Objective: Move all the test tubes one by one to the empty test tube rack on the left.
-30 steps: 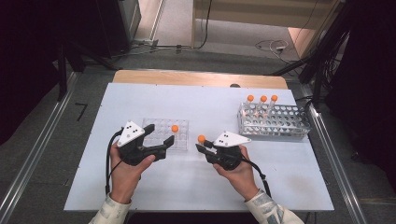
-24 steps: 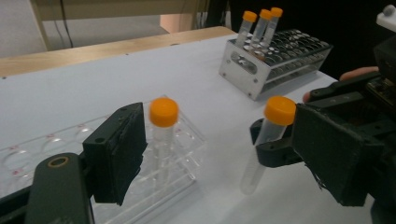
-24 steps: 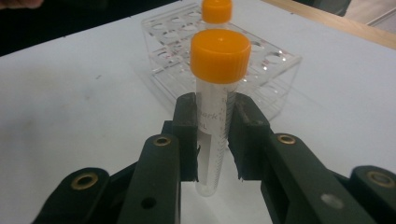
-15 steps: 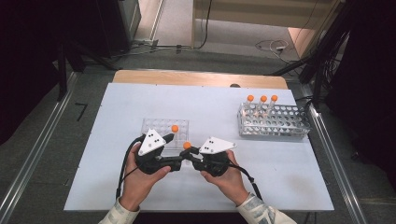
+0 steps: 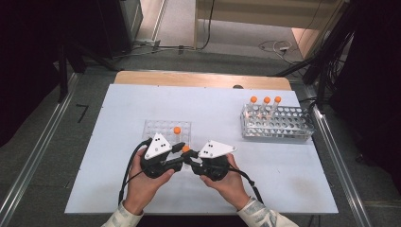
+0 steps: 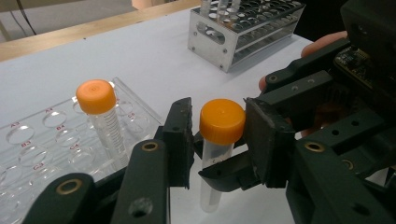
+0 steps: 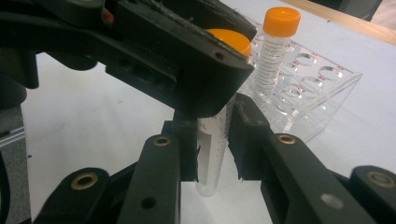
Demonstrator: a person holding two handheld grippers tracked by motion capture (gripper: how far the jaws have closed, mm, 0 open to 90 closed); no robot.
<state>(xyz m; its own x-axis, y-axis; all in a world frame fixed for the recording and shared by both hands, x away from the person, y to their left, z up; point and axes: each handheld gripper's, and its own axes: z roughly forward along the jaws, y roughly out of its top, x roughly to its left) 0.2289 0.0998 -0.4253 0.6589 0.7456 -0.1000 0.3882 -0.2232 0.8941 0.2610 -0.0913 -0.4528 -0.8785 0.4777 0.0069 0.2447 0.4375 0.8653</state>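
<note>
A clear tube with an orange cap (image 5: 186, 149) stands upright between both grippers at the table's front middle. My right gripper (image 7: 215, 140) is shut on the tube's body (image 7: 214, 140), its jaws pressed to both sides. My left gripper (image 6: 219, 135) straddles the orange cap (image 6: 222, 120) from the other side; one pad touches it, the other stands a sliver off, so it is open. In the high view the left gripper (image 5: 181, 151) and right gripper (image 5: 190, 157) meet tip to tip. A second orange-capped tube (image 5: 177, 130) stands in the clear plastic rack (image 5: 161, 128) just behind.
A metal rack (image 5: 283, 126) at the right holds three orange-capped tubes (image 5: 265, 101) along its far side. The clear rack's front edge (image 6: 140, 114) lies close behind the held tube. A wooden strip (image 5: 198, 79) runs along the table's far edge.
Both hands came together from apart. The right gripper carried its tube leftward, and the left gripper swung right until its jaws stood around the cap.
</note>
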